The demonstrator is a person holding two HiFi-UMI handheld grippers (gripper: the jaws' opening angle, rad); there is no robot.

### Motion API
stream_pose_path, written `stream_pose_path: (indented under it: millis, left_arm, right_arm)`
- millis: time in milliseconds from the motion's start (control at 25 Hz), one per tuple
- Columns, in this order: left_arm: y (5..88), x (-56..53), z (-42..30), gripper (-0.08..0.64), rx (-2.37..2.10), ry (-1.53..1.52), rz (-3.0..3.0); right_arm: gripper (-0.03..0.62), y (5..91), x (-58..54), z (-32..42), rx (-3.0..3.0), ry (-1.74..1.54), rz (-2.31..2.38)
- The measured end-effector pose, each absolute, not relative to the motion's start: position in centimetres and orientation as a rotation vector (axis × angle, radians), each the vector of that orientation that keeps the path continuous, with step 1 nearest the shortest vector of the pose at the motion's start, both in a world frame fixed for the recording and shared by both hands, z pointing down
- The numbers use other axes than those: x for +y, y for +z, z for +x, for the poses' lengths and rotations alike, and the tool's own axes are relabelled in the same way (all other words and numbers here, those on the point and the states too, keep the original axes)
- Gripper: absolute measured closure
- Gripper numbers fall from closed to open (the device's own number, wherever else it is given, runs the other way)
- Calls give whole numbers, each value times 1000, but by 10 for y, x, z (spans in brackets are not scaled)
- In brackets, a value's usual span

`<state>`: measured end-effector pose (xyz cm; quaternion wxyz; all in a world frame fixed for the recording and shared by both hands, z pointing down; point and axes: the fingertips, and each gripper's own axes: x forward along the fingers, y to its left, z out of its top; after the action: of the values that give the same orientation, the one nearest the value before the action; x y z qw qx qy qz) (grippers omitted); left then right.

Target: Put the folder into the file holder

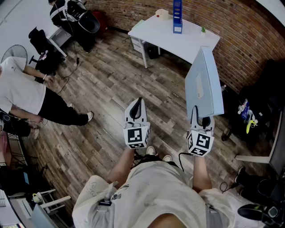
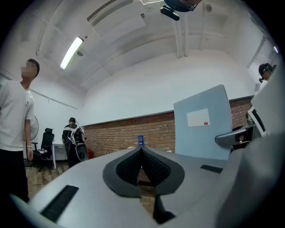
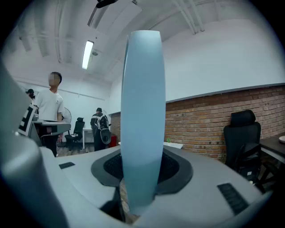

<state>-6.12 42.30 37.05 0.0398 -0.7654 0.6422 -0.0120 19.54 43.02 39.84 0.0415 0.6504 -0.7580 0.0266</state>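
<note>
My right gripper (image 1: 199,118) is shut on the lower edge of a pale blue folder (image 1: 205,84), which stands upright above the wooden floor. In the right gripper view the folder's spine (image 3: 141,111) rises edge-on between the pads. A white label shows on the folder's face (image 2: 204,122) in the left gripper view. My left gripper (image 1: 137,105) is shut with nothing in it, level with the right one and to its left. A blue file holder (image 1: 177,17) stands on the white table (image 1: 160,35) well ahead of both grippers.
A person in a white shirt (image 1: 20,91) stands at the left. Another person (image 1: 60,11) is by black office chairs at the far left. A brick wall (image 1: 231,26) runs behind the table. A black chair and clutter (image 1: 256,116) crowd the right side.
</note>
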Motion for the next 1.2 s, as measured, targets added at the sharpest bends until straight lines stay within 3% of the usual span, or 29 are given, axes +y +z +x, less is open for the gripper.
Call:
stream_pose_path:
  millis: [840,1200]
  left_arm:
    - [376,437,-5,548,1991,-72,-2326]
    - [393,399,-27,548,2000,-46,-2351]
  right_arm:
    - [420,413,438,244,-2365,125,1960]
    - [419,418,403,227,-2347,99,1970]
